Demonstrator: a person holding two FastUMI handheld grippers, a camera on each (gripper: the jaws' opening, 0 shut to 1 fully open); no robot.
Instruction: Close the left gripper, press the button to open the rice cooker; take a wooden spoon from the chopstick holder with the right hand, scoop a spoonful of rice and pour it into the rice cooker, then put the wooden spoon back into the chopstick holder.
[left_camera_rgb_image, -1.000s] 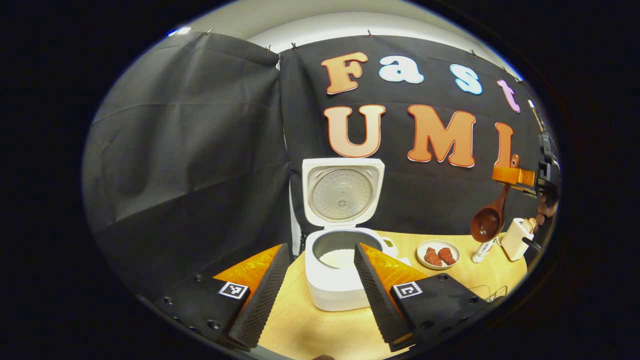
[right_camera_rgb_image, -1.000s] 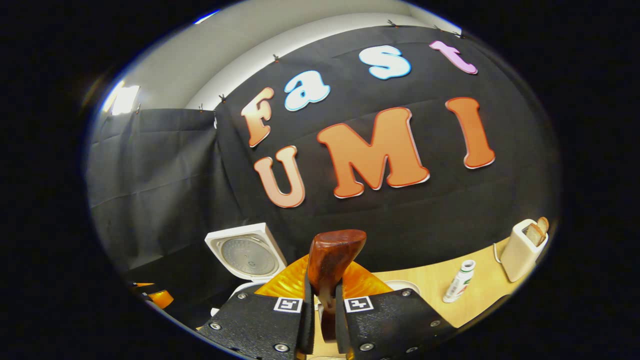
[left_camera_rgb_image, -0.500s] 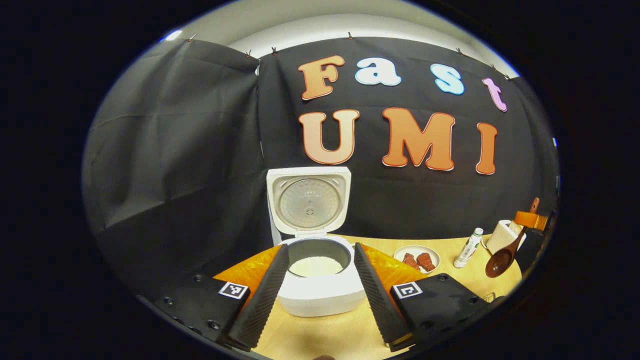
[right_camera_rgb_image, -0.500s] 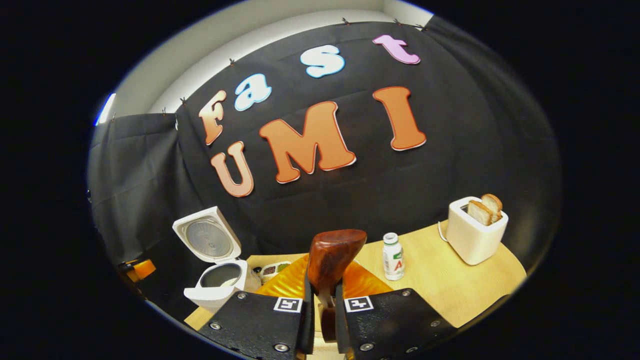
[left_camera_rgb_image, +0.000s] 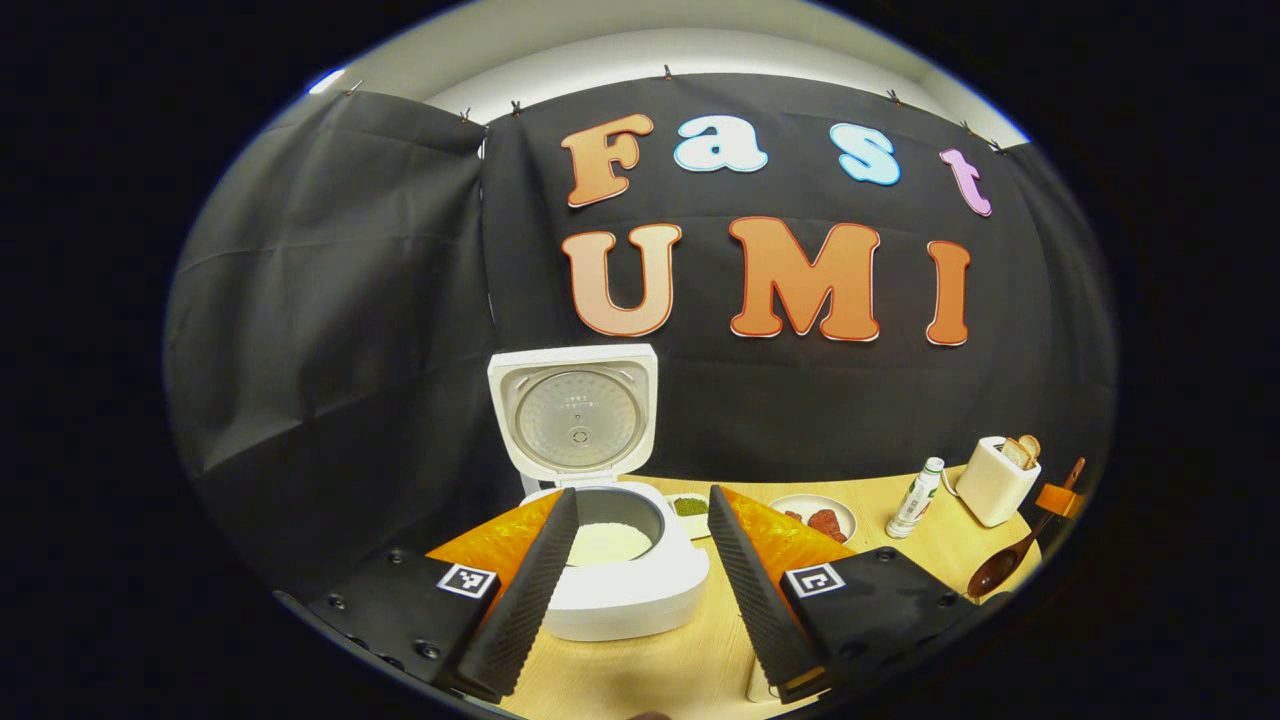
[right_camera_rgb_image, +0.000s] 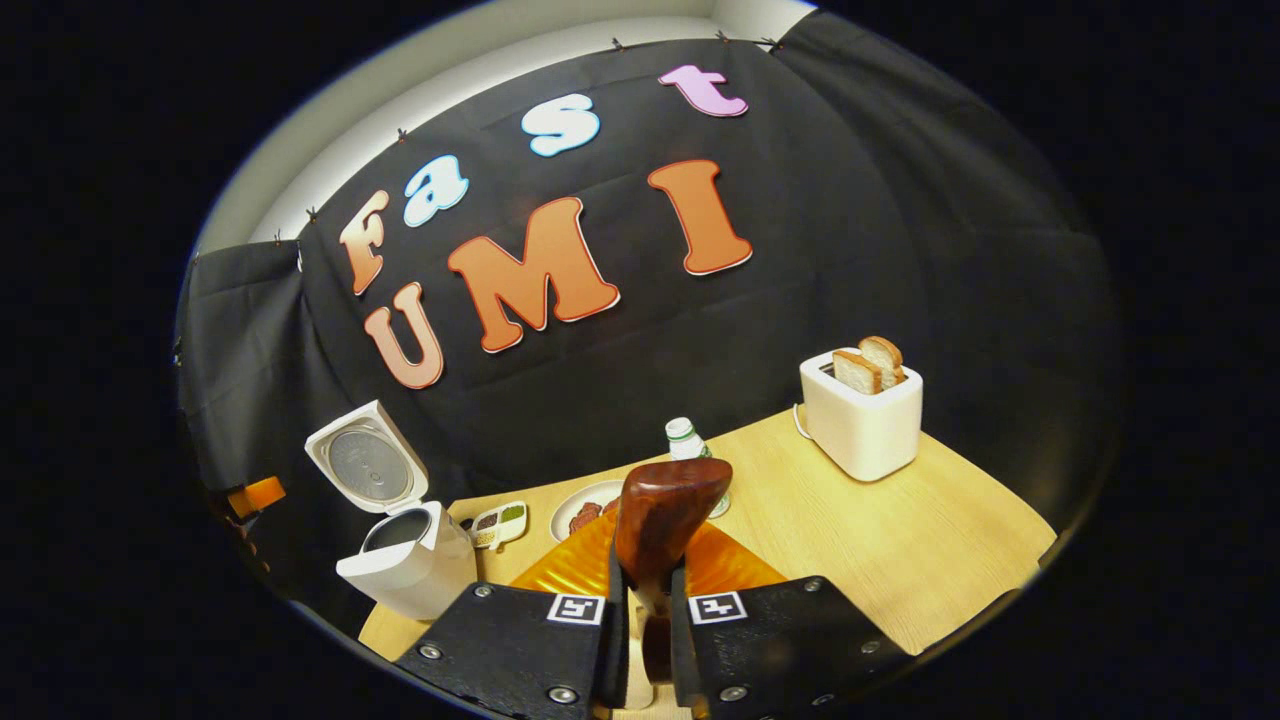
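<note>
Two claws are at work. The right claw (right_camera_rgb_image: 640, 640) is pressed together on the wooden spoon (right_camera_rgb_image: 662, 520), both fingers (right_camera_rgb_image: 612, 625) pinching its handle, while the dark reddish bowl stands up just ahead of the fingertips. In the left gripper view the same spoon (left_camera_rgb_image: 1000, 565) is seen far to the right, hanging bowl-down just above the bench (left_camera_rgb_image: 920, 560).

The left claw (left_camera_rgb_image: 640, 590) is spread wide and holds nothing; between its fingers the rice cooker (left_camera_rgb_image: 625, 590) is framed, its lid (left_camera_rgb_image: 572, 415) swung fully upright and white rice (left_camera_rgb_image: 605, 543) lying in the pot.

Farther out on the bench (right_camera_rgb_image: 900, 540) are found a small dish with compartments (right_camera_rgb_image: 497, 522), a plate of red pieces (right_camera_rgb_image: 580, 515), a small bottle (right_camera_rgb_image: 685, 440) and a toaster (right_camera_rgb_image: 860, 410) with two slices of bread raised. The chopstick holder cannot be made out with certainty.

The spoon is judged stiff, light and smooth (polished wood may slip or twist in the pads), so it is best held on the handle, well back from the bowl, where the grip now sits. The button step is judged done, since the lid is up, and rice is already in the pot.
</note>
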